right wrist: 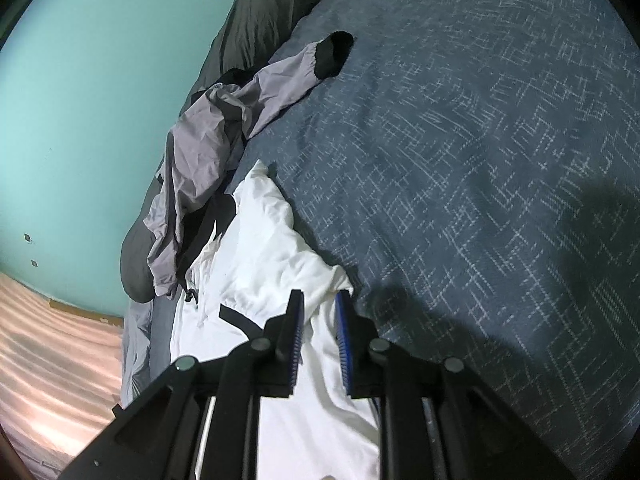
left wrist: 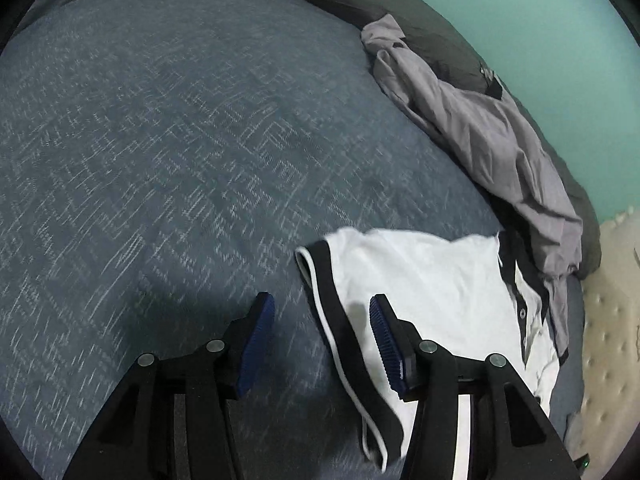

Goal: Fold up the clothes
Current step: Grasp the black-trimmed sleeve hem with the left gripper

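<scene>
While the white shirt lay on the bed beside the grey jacket, your left tongs hung released over its trim; right tongs straddled a fold w/o clamping it, prob. to reposition.

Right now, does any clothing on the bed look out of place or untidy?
Yes. The grey jacket lies crumpled along the bed's edge by the green wall, one sleeve thrown out over the blue bedspread. The white shirt is bunched, not flat.
</scene>
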`<state>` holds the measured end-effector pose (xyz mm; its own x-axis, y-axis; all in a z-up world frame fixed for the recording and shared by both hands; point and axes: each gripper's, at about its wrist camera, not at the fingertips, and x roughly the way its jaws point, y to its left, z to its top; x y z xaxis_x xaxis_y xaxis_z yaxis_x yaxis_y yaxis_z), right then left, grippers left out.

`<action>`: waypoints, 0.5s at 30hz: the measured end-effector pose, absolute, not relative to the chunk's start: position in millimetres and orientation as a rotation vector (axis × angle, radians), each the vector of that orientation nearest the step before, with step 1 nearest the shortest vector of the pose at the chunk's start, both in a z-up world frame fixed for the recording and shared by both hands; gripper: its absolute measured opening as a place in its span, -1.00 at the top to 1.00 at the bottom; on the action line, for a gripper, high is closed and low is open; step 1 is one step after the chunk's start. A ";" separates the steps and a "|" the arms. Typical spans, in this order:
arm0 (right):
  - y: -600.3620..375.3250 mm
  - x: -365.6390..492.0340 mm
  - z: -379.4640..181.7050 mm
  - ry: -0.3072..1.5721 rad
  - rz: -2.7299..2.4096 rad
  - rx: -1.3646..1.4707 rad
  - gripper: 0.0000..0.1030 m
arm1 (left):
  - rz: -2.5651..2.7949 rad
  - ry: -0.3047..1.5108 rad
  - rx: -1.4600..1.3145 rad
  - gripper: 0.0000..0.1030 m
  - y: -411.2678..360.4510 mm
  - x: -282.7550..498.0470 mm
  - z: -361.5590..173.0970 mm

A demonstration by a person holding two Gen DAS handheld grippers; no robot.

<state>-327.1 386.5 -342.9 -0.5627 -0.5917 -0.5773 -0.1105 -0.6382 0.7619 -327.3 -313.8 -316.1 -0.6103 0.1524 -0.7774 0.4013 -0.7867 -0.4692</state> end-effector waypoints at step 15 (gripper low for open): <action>379.8 -325.0 -346.8 -1.111 -2.259 1.263 0.68 | -2.593 0.881 1.314 0.84 -301.4 -358.5 -314.9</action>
